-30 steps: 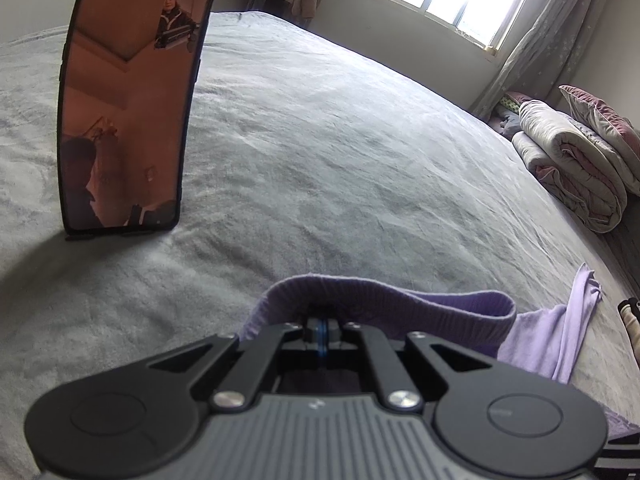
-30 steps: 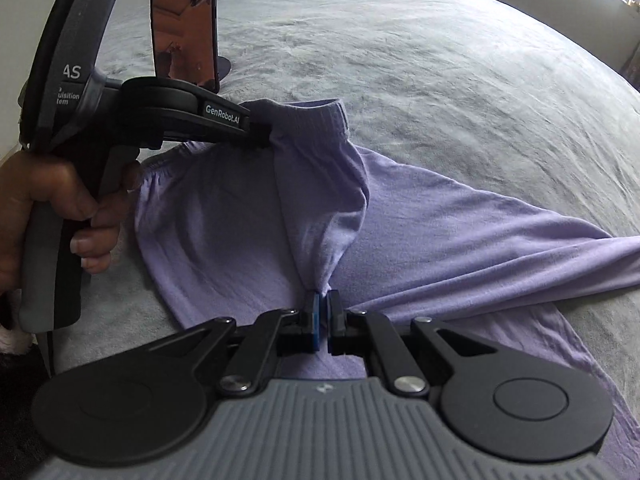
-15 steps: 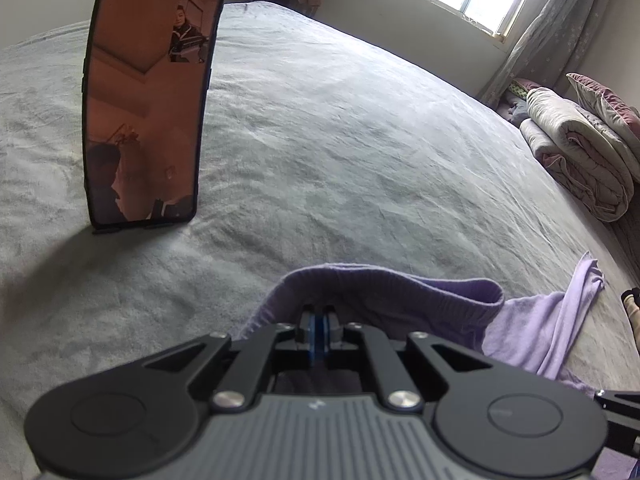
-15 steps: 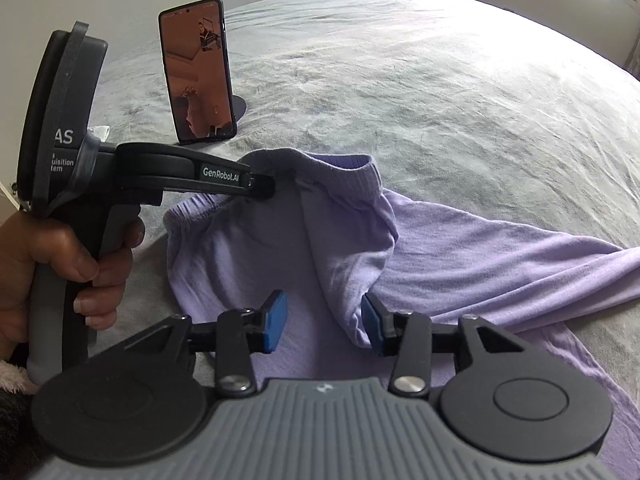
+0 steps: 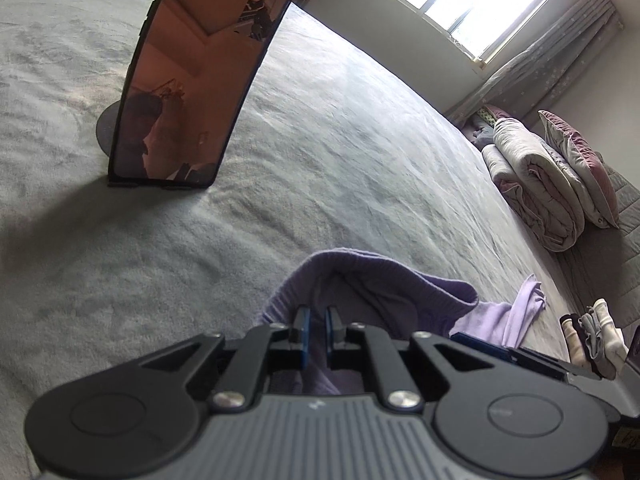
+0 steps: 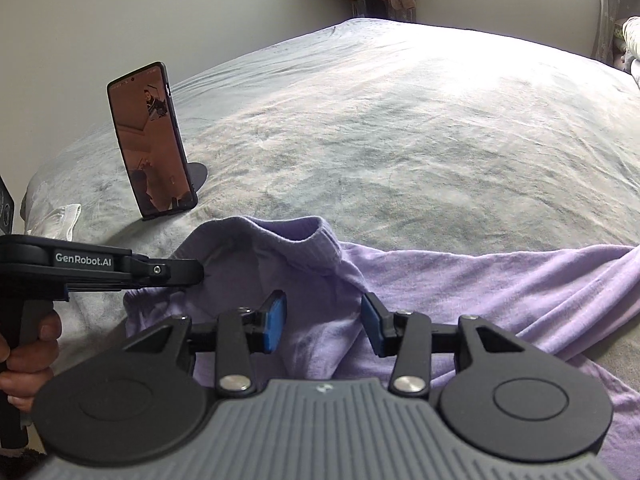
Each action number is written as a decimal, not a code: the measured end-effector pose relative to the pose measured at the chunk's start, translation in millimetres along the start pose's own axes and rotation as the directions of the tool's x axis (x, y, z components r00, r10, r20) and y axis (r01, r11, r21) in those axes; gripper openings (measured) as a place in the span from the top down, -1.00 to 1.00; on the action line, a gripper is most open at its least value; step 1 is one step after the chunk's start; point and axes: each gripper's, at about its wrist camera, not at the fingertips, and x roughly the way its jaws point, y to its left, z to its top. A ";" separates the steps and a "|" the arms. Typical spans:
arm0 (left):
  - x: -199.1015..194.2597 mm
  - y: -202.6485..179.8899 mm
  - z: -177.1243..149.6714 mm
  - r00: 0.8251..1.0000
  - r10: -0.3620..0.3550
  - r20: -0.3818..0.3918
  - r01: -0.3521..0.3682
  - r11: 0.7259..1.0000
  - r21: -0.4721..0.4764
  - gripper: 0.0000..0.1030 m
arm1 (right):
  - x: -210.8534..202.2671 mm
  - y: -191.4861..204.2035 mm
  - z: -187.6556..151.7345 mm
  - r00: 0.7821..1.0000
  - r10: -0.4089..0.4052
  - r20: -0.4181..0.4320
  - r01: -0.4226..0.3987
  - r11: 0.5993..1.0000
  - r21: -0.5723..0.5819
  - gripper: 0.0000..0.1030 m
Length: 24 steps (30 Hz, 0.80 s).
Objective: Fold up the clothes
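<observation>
A lilac garment (image 6: 460, 280) with a ribbed band (image 6: 304, 236) lies spread on the grey bed. My left gripper (image 5: 316, 330) has its blue pads a small way apart, with a fold of the lilac garment (image 5: 384, 292) between them; it also shows in the right wrist view (image 6: 192, 274), at the garment's left edge. My right gripper (image 6: 324, 326) is open and empty, its blue pads (image 6: 274, 326) either side of a raised fold just above the cloth.
A phone on a stand (image 6: 154, 144) stands upright on the grey bedspread (image 6: 400, 140) just beyond the garment; it is close in the left wrist view (image 5: 192, 80). Rolled quilts and a pillow (image 5: 548, 176) lie at the far right. Small clothes (image 5: 588, 336) lie at the right edge.
My right gripper let go of the garment fold and opened wide. My left gripper's pads have parted slightly, and it has moved closer to the phone.
</observation>
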 end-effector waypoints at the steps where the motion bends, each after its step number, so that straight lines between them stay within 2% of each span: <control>1: 0.5 1.7 0.7 1.000 0.000 -0.002 0.000 1.000 -0.005 0.87 | 1.8 -0.9 -0.6 1.000 0.003 0.013 -0.003 1.000 0.003 0.11; 4: 2.7 5.3 3.0 1.000 -0.007 -0.011 0.006 1.000 -0.028 0.88 | 1.1 1.6 -1.8 0.999 0.026 0.041 -0.027 1.000 0.004 0.23; 6: 3.5 7.1 3.9 1.000 -0.011 -0.016 0.011 0.999 -0.041 0.88 | -0.6 4.4 -2.4 0.997 0.045 0.056 -0.045 0.999 0.001 0.71; 8: 2.7 9.5 4.3 1.000 -0.021 -0.019 0.020 0.998 -0.057 0.87 | -2.4 7.2 -3.1 0.995 0.063 0.071 -0.063 0.998 -0.001 0.84; 11: -0.7 17.2 5.3 0.998 -0.055 -0.026 0.052 0.993 -0.106 0.80 | -12.5 22.4 -4.6 0.992 0.087 0.090 -0.082 0.995 -0.061 0.88; 14: -7.2 24.8 5.2 0.993 -0.115 -0.021 0.109 0.977 -0.183 0.42 | -21.9 45.4 -9.8 0.989 0.122 0.082 -0.107 0.980 -0.166 0.89; 19: -18.9 30.7 2.2 0.983 -0.185 -0.008 0.177 0.948 -0.266 0.10 | -13.2 79.7 -25.6 0.991 0.130 0.017 -0.118 0.940 -0.319 0.89; 24: -26.7 30.1 -3.9 0.968 -0.250 -0.006 0.236 0.922 -0.306 -0.16 | 3.2 90.6 -33.9 0.982 0.184 -0.046 -0.189 0.929 -0.319 0.95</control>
